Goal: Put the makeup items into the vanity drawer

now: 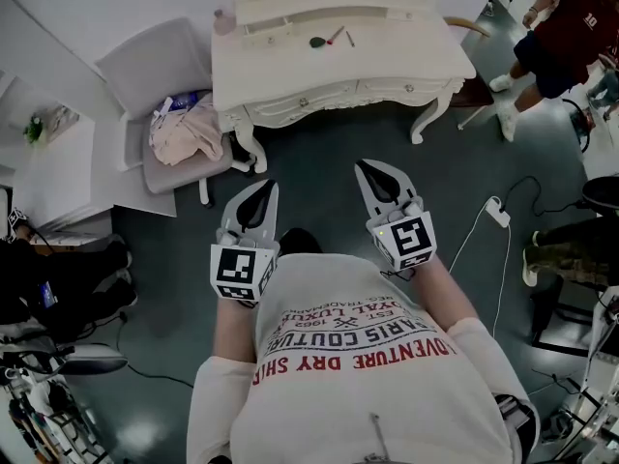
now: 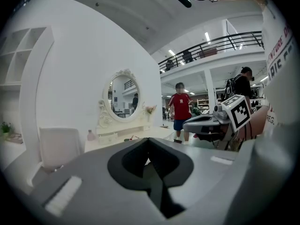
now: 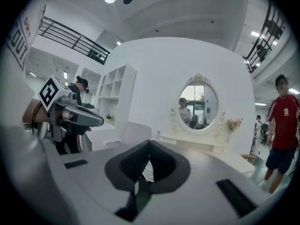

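Left gripper [image 1: 265, 191], right gripper [image 1: 369, 172]: jaws together, empty. Vanity [image 1: 290, 51] at 12 o'clock. Power strip [image 1: 497, 212] at 3 o'clock could trip the approach.

The left gripper [image 1: 259, 196] and right gripper [image 1: 372, 174] hang side by side above the dark floor [image 1: 319, 158], well short of the white vanity [image 1: 329, 95]. A small dark round item [image 1: 317, 42] and a red-handled brush [image 1: 335, 35] lie on its tabletop [image 1: 406, 44].
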`<control>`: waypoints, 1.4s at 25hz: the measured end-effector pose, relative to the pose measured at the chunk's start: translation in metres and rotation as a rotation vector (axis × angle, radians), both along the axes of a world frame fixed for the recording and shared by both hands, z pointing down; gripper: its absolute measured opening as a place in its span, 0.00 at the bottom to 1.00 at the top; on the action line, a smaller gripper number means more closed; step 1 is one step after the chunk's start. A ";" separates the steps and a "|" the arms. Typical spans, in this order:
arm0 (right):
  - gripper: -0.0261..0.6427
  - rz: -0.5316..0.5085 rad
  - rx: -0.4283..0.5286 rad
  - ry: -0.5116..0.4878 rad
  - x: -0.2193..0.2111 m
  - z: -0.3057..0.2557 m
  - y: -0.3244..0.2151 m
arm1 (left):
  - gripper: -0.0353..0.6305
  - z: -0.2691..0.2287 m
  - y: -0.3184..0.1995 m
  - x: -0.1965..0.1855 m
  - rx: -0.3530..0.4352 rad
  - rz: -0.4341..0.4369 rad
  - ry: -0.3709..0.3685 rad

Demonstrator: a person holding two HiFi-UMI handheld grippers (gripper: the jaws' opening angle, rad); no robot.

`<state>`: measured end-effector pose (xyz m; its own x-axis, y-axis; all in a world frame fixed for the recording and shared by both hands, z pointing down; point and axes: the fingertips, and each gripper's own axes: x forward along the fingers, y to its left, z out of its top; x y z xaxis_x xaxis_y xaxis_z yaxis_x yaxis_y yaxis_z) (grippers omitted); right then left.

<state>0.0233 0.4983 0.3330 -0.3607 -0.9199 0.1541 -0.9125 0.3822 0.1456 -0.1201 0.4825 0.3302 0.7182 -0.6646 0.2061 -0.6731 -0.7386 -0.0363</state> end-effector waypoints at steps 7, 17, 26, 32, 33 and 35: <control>0.05 -0.010 -0.025 -0.002 0.003 0.013 -0.045 | 0.07 0.014 -0.044 0.003 -0.024 -0.008 -0.025; 0.05 0.049 -0.057 0.017 0.012 0.024 -0.179 | 0.07 0.023 -0.186 0.011 -0.054 0.049 -0.025; 0.05 0.115 -0.103 0.042 0.020 0.030 -0.340 | 0.07 0.022 -0.360 0.011 -0.062 0.096 -0.027; 0.05 0.159 -0.135 0.027 0.025 0.039 -0.406 | 0.07 0.019 -0.438 0.013 -0.070 0.109 -0.008; 0.05 0.159 -0.145 0.031 0.025 0.042 -0.413 | 0.07 0.022 -0.446 0.014 -0.079 0.109 -0.007; 0.05 0.158 -0.165 0.038 0.028 0.048 -0.428 | 0.07 0.028 -0.459 0.017 -0.098 0.110 -0.003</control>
